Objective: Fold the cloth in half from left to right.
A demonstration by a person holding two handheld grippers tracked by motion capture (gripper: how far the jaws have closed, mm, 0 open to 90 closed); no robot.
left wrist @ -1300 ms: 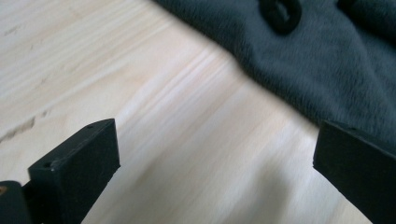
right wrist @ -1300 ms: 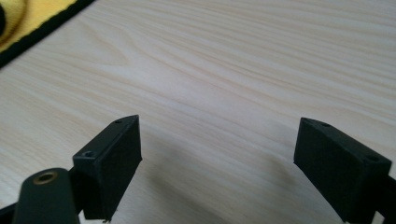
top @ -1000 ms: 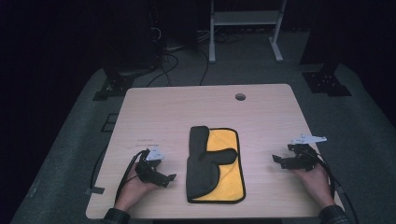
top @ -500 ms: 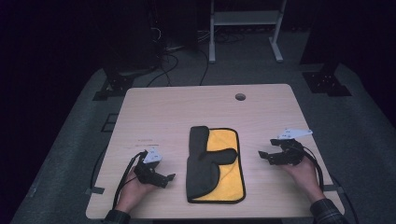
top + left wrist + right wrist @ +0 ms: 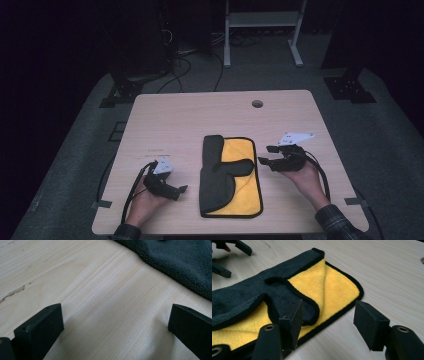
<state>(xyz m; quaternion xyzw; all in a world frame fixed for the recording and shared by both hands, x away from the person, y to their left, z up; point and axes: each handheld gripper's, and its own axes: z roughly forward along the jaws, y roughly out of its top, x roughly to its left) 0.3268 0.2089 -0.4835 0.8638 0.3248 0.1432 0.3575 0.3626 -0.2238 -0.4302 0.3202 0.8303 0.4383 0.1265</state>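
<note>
Honestly, my right claw (image 5: 325,322), half-open and just closing on nothing, could pinch both layers of the cloth (image 5: 324,282).

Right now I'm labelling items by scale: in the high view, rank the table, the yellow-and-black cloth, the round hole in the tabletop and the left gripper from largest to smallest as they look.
1. Table
2. Yellow-and-black cloth
3. Left gripper, a little nearer the camera, yet clearly smaller than the cloth
4. Round hole, smallest by far
</note>
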